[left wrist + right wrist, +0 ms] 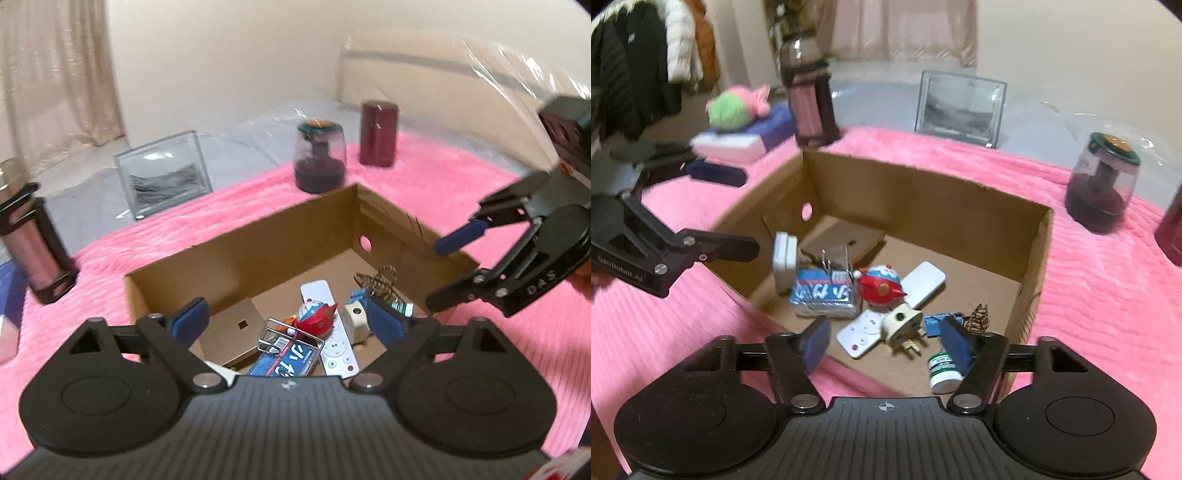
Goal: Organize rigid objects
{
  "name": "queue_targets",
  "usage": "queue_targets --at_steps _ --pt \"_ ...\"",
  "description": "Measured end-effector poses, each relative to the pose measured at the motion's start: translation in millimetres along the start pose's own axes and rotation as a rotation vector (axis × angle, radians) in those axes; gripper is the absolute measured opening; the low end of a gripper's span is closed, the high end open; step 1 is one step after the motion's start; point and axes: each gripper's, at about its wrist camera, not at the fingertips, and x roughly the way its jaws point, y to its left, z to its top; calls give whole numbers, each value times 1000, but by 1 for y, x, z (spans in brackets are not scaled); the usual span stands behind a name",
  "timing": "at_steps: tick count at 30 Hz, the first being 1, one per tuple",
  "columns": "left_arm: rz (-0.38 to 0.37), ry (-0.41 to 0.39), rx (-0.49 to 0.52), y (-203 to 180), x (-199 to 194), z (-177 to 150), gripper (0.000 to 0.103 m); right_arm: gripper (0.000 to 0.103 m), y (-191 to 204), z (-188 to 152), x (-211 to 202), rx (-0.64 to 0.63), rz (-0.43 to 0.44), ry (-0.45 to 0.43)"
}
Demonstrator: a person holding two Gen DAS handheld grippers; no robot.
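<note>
Pink blanket [1108, 295] on bed carries open cardboard box [923, 195], small rigid items already pooled inside. Left hand-held gripper [291, 321] and right hand-held gripper [886, 341] hover above, both spread wide and empty; maroon canister [378, 134] at 1 o'clock likely awaits collection.

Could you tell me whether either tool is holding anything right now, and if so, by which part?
Nothing is held: the left tool and the right tool are both open and empty above the cardboard box.

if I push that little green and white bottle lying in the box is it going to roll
Probably. The bottle lies on its side on the flat cardboard floor of the box, so a sideways nudge should roll it. It looks small, likely light. The right gripper finger beside it may block it.
</note>
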Motion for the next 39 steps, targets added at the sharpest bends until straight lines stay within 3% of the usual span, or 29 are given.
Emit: queue_targets --at_steps 4,13,17,25,33,39 --pt "46 -47 -59 -4 -29 -8 102 79 7 -8 -24 48 -16 -47" --pt "98 -184 -217 -27 -90 -35 102 82 29 -35 -71 126 -60 -143" --pt "136 -245 -239 -46 -112 -51 102 82 38 -52 -89 145 -66 -166" --pt "107 -217 -276 -79 -142 -70 97 82 53 -90 -125 207 -86 -214" --pt "151 -196 -350 -105 -174 -87 99 82 74 -125 -152 226 -136 -237" --pt "252 -184 -335 -126 -199 -102 98 82 94 -151 -169 215 -177 -243"
